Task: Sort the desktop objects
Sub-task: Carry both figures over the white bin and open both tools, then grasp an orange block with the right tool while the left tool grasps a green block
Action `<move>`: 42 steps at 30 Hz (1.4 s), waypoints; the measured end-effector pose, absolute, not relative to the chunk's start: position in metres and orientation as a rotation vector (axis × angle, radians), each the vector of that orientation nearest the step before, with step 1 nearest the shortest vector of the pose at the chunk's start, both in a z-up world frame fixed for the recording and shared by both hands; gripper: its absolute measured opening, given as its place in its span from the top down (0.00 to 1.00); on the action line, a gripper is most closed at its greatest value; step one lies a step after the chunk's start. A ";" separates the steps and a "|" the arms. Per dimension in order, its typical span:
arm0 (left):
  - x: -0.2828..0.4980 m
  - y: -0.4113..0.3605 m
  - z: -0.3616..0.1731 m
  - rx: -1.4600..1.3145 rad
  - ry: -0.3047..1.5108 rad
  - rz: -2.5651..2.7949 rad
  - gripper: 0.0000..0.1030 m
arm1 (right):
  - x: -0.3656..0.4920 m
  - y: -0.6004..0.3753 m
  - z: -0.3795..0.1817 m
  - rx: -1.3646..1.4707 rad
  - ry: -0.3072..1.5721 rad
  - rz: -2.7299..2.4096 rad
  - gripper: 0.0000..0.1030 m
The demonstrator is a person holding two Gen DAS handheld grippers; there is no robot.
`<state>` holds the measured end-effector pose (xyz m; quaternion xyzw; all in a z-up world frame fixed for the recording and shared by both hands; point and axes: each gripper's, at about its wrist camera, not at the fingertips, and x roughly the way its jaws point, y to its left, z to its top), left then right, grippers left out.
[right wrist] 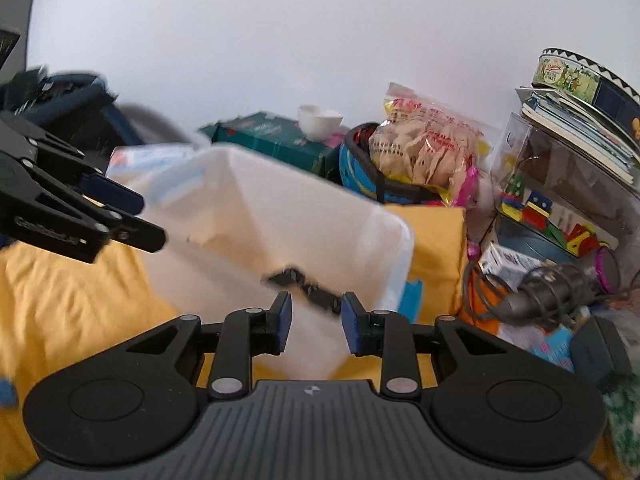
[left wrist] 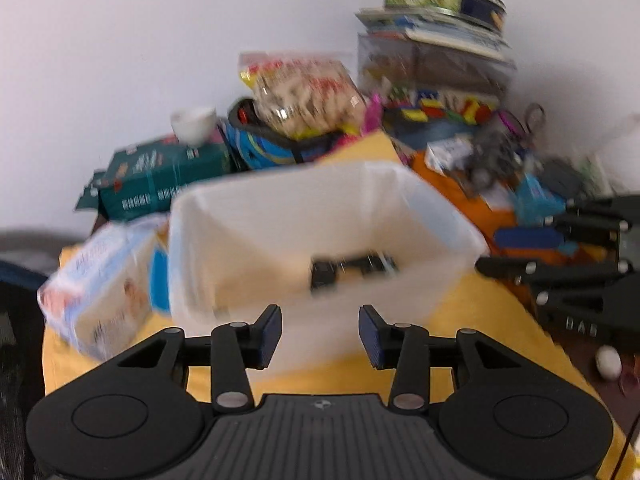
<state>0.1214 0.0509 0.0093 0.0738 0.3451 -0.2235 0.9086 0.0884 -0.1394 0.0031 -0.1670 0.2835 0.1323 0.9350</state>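
A white translucent plastic bin stands on a yellow cloth, straight ahead of both grippers. Inside it is a small black object, blurred, also visible from the right wrist as the black object. My left gripper is open in front of the bin's near wall, with nothing between its blue pads. The right gripper is open too; only the bin's wall shows behind its gap. In the left wrist view the right gripper has its tips at the bin's right corner.
A tissue pack leans left of the bin. Behind stand a green box, a white bowl, a snack bag in a blue basket, and a clear box of coloured blocks under books and a tin. Cables crowd the right.
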 end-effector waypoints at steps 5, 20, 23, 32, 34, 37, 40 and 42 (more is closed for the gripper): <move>0.082 0.053 -0.020 0.140 0.808 -0.463 0.55 | 0.054 -0.155 -0.017 -0.353 0.664 0.294 0.70; -0.017 0.034 -0.069 0.157 0.974 -0.496 0.55 | -0.048 -0.154 -0.064 -0.348 0.859 0.542 0.77; -0.026 0.034 -0.072 0.145 0.986 -0.479 0.55 | -0.056 -0.142 -0.072 -0.400 0.859 0.587 0.77; -0.053 0.050 -0.073 0.132 1.010 -0.410 0.55 | -0.051 -0.128 -0.102 -0.540 0.854 0.528 0.73; -0.061 0.054 -0.072 0.130 1.015 -0.401 0.55 | -0.050 -0.132 -0.105 -0.536 0.853 0.521 0.73; -0.069 0.059 -0.076 0.130 1.031 -0.375 0.55 | -0.045 -0.136 -0.105 -0.501 0.850 0.520 0.74; -0.070 0.065 -0.084 0.103 1.060 -0.352 0.55 | -0.043 -0.136 -0.098 -0.473 0.848 0.536 0.74; -0.068 0.067 -0.092 0.087 1.072 -0.341 0.55 | -0.043 -0.133 -0.093 -0.463 0.836 0.548 0.74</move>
